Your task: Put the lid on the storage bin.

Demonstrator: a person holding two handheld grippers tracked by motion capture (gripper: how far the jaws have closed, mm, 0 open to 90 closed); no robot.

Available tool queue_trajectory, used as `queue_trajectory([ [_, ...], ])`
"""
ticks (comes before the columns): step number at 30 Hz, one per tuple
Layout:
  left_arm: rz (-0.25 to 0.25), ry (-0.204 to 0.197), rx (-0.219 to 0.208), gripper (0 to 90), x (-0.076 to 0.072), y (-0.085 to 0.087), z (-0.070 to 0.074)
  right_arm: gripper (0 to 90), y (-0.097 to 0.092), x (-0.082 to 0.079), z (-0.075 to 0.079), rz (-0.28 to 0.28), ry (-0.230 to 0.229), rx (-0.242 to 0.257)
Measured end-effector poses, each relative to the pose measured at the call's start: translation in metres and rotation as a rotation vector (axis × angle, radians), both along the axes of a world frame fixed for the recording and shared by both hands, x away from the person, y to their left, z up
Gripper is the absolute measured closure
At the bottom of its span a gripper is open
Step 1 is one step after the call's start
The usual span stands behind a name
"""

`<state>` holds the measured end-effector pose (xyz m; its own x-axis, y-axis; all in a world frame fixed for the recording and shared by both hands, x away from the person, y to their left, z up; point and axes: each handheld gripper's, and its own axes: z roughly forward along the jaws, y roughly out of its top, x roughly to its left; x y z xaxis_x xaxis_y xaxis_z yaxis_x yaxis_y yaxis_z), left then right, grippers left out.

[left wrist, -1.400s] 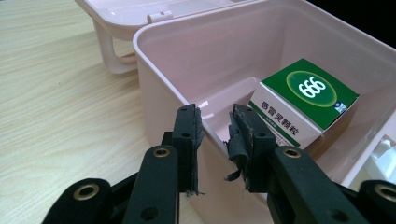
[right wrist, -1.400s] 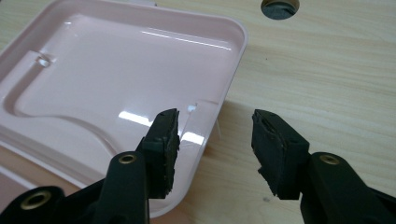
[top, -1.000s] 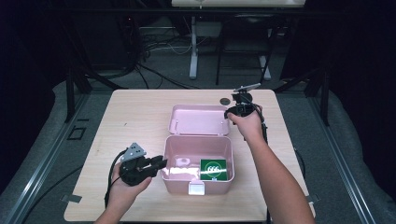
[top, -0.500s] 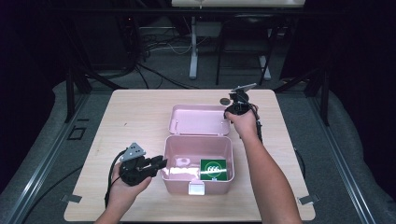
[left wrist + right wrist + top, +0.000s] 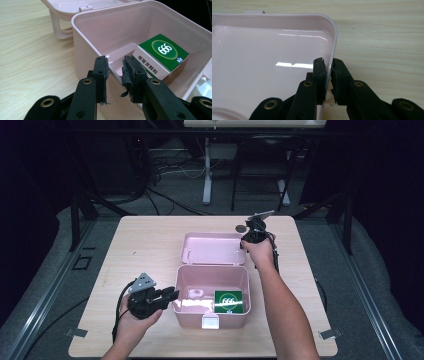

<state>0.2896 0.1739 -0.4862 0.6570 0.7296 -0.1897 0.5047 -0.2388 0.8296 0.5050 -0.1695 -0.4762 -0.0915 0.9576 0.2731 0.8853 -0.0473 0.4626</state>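
Observation:
A pink box (image 5: 212, 317) stands open near the table's front, its lid (image 5: 212, 247) laid back flat behind it. Inside lie a green and white carton (image 5: 228, 301) marked 666 and a small white round item (image 5: 194, 293). My left gripper (image 5: 172, 295) is shut on the box's left wall (image 5: 85, 45), one jaw inside and one outside (image 5: 115, 66); the carton (image 5: 162, 53) lies just beyond. My right gripper (image 5: 245, 241) is at the lid's right edge. Its jaws have just been closing, and its pads now pinch the lid's rim (image 5: 331, 42) between them (image 5: 328, 63).
A small dark round object (image 5: 241, 228) lies on the wooden table (image 5: 145, 245) just behind the lid's right corner. The box's white latch (image 5: 210, 321) faces the front edge. Dark floor, cables and stands surround the table.
My right gripper has come slightly down and left onto the lid's right edge. The left gripper and the box have stayed where they were.

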Motion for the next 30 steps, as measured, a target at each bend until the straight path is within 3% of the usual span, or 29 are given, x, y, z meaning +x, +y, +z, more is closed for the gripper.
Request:
queue_trajectory([
  [3,0.0,0.001,0.0,72.6,0.0,0.0,0.0,82.6,0.0,0.0,0.002,-0.002,-0.008,0.01],
  [13,0.002,0.003,0.0,72.7,0.0,0.0,0.0,85.0,0.004,-0.008,0.017,0.007,-0.086,-0.04],
  [19,0.002,0.005,0.005,72.8,0.0,0.0,0.0,86.3,0.002,-0.015,0.032,0.005,-0.138,-0.022],
  [30,0.005,0.003,0.004,72.8,0.0,-0.001,0.0,86.8,-0.001,-0.028,0.051,0.025,-0.191,-0.013],
])
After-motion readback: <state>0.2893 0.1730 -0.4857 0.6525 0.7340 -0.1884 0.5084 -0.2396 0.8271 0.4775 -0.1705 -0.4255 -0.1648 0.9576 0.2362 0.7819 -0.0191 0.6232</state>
